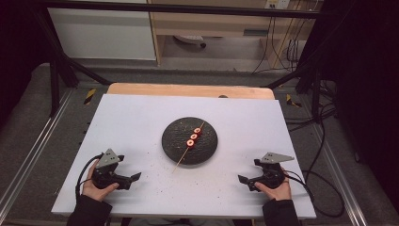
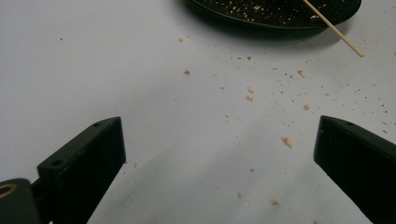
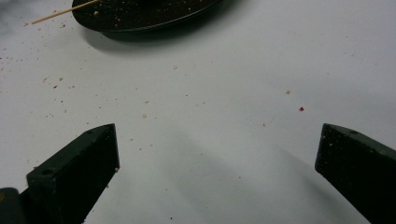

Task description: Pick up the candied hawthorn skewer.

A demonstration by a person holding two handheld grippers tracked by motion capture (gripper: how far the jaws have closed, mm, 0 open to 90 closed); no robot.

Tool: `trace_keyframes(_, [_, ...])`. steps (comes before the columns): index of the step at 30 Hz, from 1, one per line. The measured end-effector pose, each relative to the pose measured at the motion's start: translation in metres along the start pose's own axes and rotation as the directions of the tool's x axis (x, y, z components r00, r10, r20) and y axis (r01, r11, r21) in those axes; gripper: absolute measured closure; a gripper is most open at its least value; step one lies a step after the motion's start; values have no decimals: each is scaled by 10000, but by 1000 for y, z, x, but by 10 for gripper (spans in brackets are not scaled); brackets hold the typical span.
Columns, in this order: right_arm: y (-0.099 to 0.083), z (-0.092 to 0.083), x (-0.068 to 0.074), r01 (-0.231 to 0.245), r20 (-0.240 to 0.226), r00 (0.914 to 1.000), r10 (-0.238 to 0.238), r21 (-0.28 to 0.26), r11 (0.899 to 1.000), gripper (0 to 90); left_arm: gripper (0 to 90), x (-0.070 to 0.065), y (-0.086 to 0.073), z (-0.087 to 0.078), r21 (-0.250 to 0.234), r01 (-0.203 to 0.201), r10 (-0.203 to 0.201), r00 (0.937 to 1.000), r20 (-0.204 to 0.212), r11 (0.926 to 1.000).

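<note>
Two sleeved forearms enter at the bottom edge of the high view, each hand holding tongs low on the white tabletop [image 1: 141, 117]. Left tongs [image 1: 133, 179] sit at lower left, right tongs [image 1: 244, 181] at lower right, both with jaws spread wide and nothing between them, pointing inward toward the frame's middle.

At the centre lies a dark speckled plate [image 1: 175, 139], well apart from both tongs. A skewer [image 1: 190, 140] rests on it slantwise, carrying three red pieces, its bare end sticking out over the plate's lower left rim.

Both gripper views show crumbs [image 2: 287, 141] scattered over the white surface between the jaws and the plate.

A wooden edge shows behind the white sheet. Grey floor surrounds the tabletop, with a black frame, a white cabinet at upper left, and cables at the right.
</note>
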State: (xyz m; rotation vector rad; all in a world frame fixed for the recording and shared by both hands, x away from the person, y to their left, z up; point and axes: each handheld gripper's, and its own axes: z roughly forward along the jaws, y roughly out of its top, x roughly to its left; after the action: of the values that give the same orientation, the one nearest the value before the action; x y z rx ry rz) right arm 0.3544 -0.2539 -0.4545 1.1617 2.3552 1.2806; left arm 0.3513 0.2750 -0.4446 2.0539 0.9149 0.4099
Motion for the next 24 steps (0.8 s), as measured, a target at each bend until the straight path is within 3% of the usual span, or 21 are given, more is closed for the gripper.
trace_keyframes(24, [2,-3,0,-34,96,9999,36,-203,9998,6,20,-23,18,10,170,-117,116,9999,37,9998])
